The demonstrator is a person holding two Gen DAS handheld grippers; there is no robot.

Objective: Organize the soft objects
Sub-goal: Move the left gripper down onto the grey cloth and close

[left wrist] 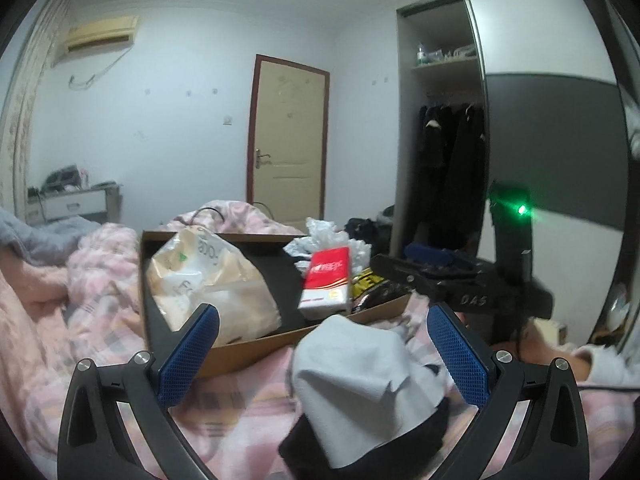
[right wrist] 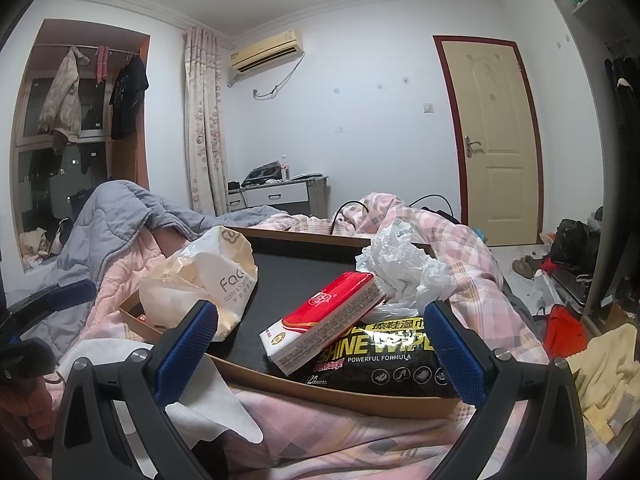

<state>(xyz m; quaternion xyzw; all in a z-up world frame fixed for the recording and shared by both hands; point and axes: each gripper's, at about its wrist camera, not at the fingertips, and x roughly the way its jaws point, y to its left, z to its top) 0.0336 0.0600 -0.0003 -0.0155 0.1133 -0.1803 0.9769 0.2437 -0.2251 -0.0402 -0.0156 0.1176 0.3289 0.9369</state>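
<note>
Tongs, left [left wrist: 322, 354]: spread wide, nothing between the blue pads; they hover over the bed with the cloth right in front of them.
Tongs, right [right wrist: 320, 346]: spread wide too, empty, aimed at the near rim of the tray.
Cloth [left wrist: 352, 384]: grey-white, crumpled, on the quilt between the left tongs' tips, just short of the tray; a dark fabric [left wrist: 416, 428] lies under its lower right edge.
Tray [left wrist: 256, 346]: shallow cardboard box with a black floor, on the bed, ahead of both tongs.
Bag [left wrist: 208, 280]: beige and white plastic pack, in the tray ahead and left of both tongs.
Tissues [right wrist: 324, 326]: red and white pack, dead ahead of the right tongs, propped at a tilt on the wipes.
Wipes [right wrist: 384, 354]: black pack with yellow lettering, in the tray's near right corner, just before the right tongs' right finger.
Plastic [right wrist: 404, 266]: crumpled white film, behind the tissues at the tray's far right.
Quilt [left wrist: 100, 264]: pink plaid, rumpled around the tray.
</note>
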